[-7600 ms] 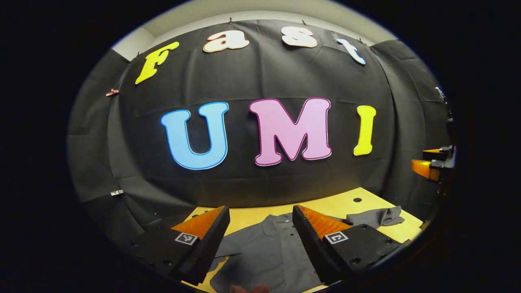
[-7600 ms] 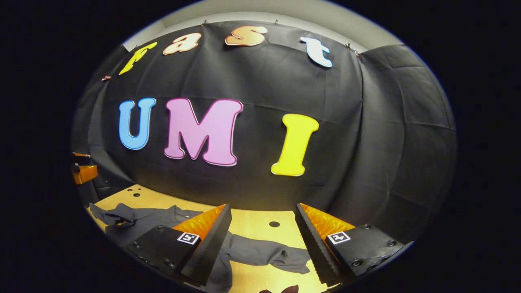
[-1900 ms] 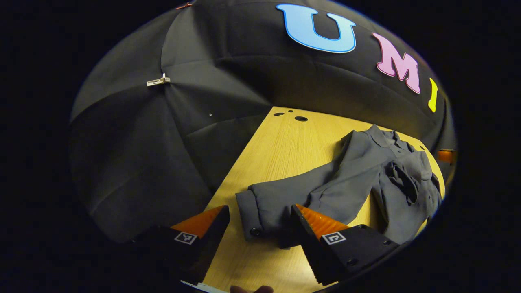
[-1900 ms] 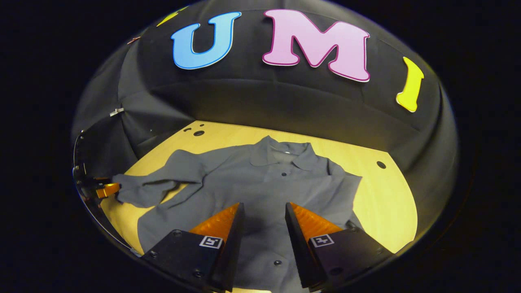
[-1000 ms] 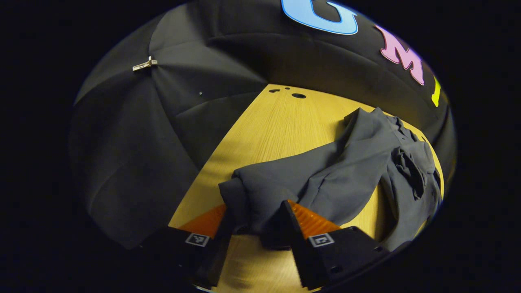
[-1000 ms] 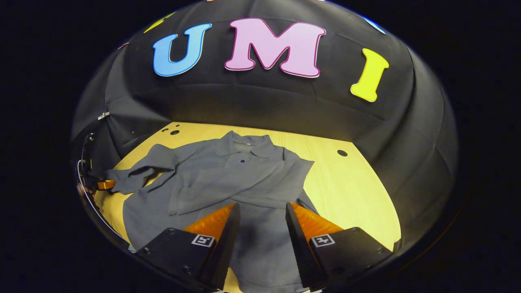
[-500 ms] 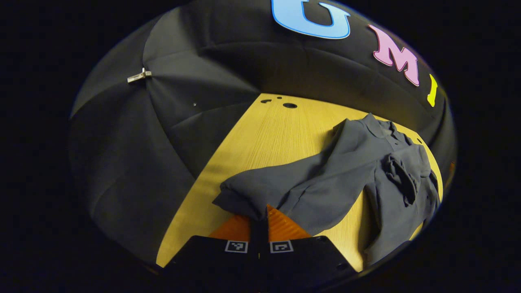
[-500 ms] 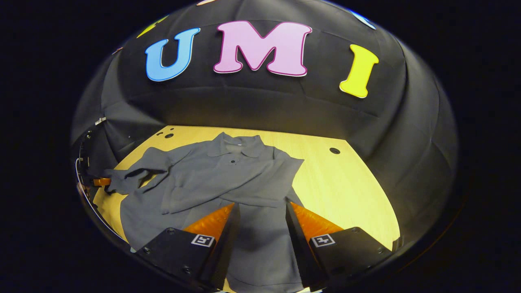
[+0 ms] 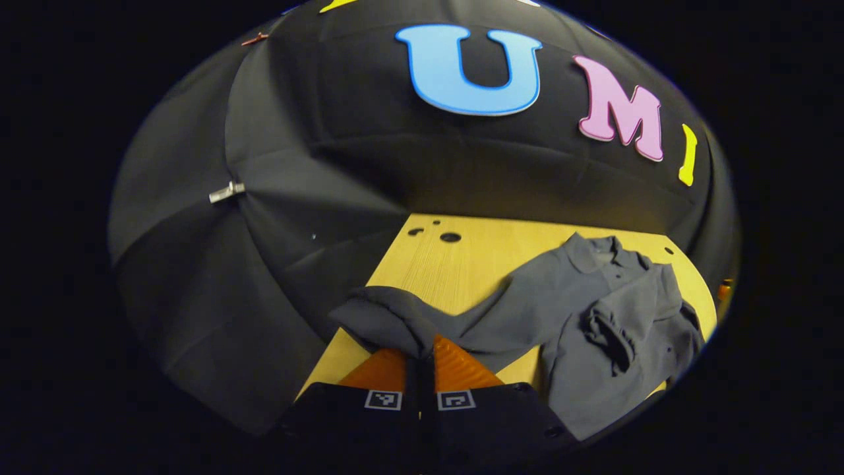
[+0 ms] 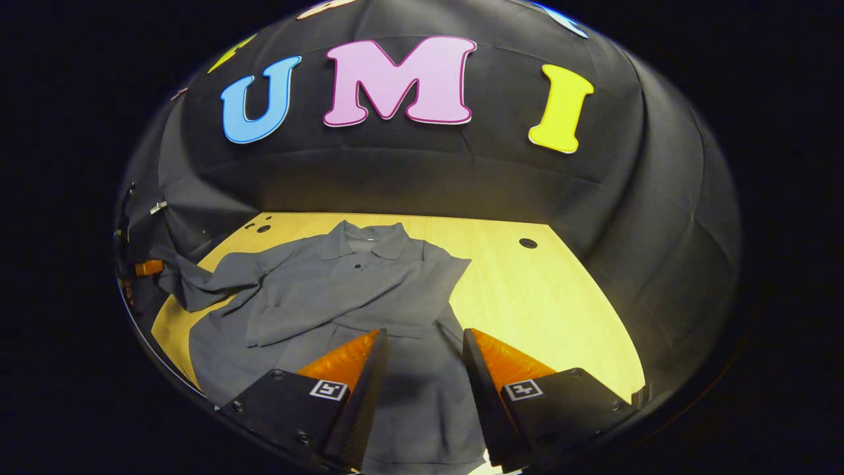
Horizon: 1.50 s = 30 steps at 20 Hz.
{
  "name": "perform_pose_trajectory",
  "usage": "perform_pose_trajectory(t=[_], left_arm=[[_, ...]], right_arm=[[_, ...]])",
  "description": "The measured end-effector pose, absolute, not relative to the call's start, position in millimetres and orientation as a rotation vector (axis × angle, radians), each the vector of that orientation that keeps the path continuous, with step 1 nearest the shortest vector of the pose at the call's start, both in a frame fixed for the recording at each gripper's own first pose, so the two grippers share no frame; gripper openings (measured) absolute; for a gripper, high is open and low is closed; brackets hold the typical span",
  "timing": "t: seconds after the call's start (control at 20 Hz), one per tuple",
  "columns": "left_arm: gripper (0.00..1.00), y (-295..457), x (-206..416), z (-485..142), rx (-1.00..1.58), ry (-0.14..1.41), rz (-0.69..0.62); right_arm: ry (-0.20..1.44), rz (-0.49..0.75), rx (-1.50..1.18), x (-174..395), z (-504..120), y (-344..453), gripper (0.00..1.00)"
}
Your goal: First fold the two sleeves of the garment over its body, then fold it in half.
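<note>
Left gripper [image 9: 420,356] clamps sleeve [image 9: 389,320] | right gripper [image 10: 422,349] spread above garment [image 10: 343,290]

I count one shirt [image 10: 369,290] with two sleeves, one bench [image 10: 547,297], and two tongs: left [image 9: 420,359], right [image 10: 422,356].

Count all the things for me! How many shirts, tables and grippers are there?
Shirts: 1, the grey shirt
Tables: 1, the wooden table
Grippers: 2, the left gripper pinching a sleeve, and the right gripper open above the shirt
Total: 4
</note>
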<state>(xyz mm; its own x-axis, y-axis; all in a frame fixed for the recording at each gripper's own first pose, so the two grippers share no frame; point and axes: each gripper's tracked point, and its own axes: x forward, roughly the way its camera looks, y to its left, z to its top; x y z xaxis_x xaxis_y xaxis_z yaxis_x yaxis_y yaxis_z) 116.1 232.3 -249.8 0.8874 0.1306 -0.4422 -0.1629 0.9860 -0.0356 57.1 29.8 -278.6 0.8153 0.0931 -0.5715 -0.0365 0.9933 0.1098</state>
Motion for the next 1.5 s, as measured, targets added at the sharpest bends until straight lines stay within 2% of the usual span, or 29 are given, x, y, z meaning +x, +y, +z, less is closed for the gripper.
perform_pose_trajectory(t=[0.25,0.45,0.65,0.7,0.8,1.1,1.5], left_arm=[[0.05,188.2,137.7,-173.2,-0.007,0.343,0.091],[0.05,128.2,148.4,-145.7,0.046,0.334,-0.005],[0.05,67.6,158.0,-139.0,0.034,0.341,-0.102],[0.05,52.4,159.9,-137.6,0.027,0.340,-0.120],[0.05,22.1,164.0,-137.5,0.013,0.341,-0.158],[0.05,-64.5,175.5,-144.0,0.002,0.354,-0.263],[0.05,-167.8,186.6,-197.0,0.021,0.426,-0.356]], right_arm=[[0.609,0.057,0.137,51.5,-282.3,9.4,0.71],[0.608,0.031,0.174,45.1,-289.1,-10.4,0.71],[0.613,-0.009,0.203,36.6,-296.4,-34.7,0.71],[0.615,-0.018,0.210,33.7,-298.2,-40.8,0.67],[0.619,-0.036,0.220,27.7,-301.9,-53.2,0.71],[0.654,-0.066,0.239,10.7,-318.8,-85.6,0.69],[0.701,-0.055,0.244,0.5,-346.3,-118.6,0.69]])
